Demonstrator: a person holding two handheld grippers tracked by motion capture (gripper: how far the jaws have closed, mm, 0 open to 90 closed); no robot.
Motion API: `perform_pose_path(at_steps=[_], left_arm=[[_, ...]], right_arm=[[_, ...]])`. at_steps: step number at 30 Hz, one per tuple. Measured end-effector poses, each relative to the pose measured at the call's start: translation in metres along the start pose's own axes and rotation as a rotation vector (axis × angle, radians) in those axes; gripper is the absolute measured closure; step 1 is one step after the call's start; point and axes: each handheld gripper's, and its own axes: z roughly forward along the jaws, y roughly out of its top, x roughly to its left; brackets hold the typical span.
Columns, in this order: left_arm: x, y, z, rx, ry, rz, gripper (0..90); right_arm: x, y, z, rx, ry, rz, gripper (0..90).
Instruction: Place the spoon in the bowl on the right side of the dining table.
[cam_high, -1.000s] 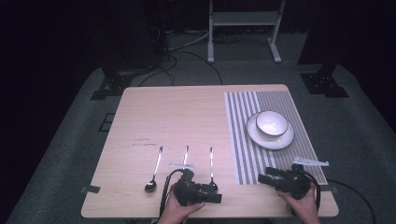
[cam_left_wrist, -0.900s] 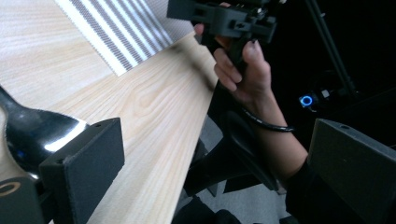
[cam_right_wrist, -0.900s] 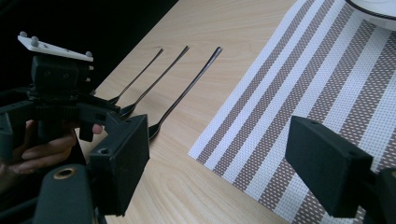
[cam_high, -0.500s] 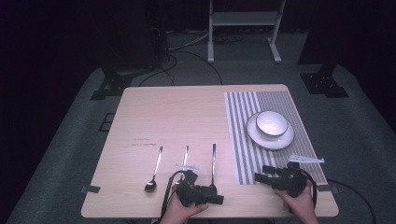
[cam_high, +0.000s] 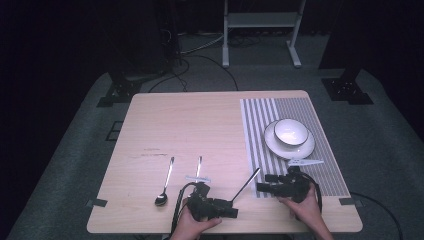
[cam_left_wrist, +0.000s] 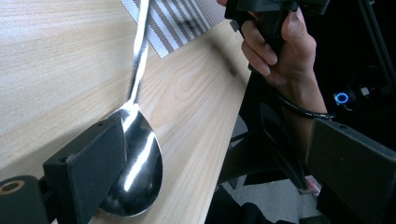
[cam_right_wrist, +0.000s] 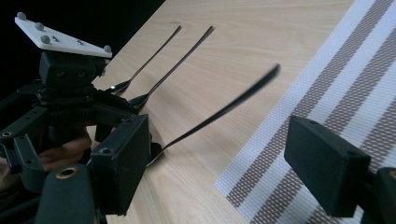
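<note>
Since the earlier frames, the third spoon, which lay straight alongside the other two, has swung round: its handle now slants up and away toward the striped mat, and it looks blurred in both gripper views. The left tongs have shifted slightly toward the near table edge.

Left tongs: spread wide, nothing pinched. In the left gripper view the spoon bowl lies on the table against the inner face of the left-hand jaw, touching it; the other jaw stands well apart, out over the table edge. The handle runs forward from the bowl, away from these tongs, with its tip reaching the mat corner.

Right tongs: spread, holding nothing. They rest at the near corner of the mat, pointing toward the left tongs. In the right gripper view the spoon handle crosses between the two jaws, farther off, touching neither.

Other items: a second spoon and a third piece of cutlery, its end hidden, lie on the table beyond the left tongs, side by side. A bowl sits on a plate on the mat, beyond the right tongs.
</note>
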Motion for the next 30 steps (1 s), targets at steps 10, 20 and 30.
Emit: perform_pose_path(at_steps=[10,20,30], left_arm=[[0.000,-0.001,0.000,-0.004,-0.005,-0.003,3.6],[0.001,-0.001,0.000,-0.006,-0.015,-0.010,3.6],[0.001,-0.001,0.000,-0.005,-0.021,-0.014,3.7]], right_arm=[[0.000,0.001,0.008,0.019,0.019,0.031,25.8],[-0.005,0.007,0.018,0.020,0.014,0.057,30.4],[-0.010,0.023,0.039,0.029,0.032,0.076,31.0]])
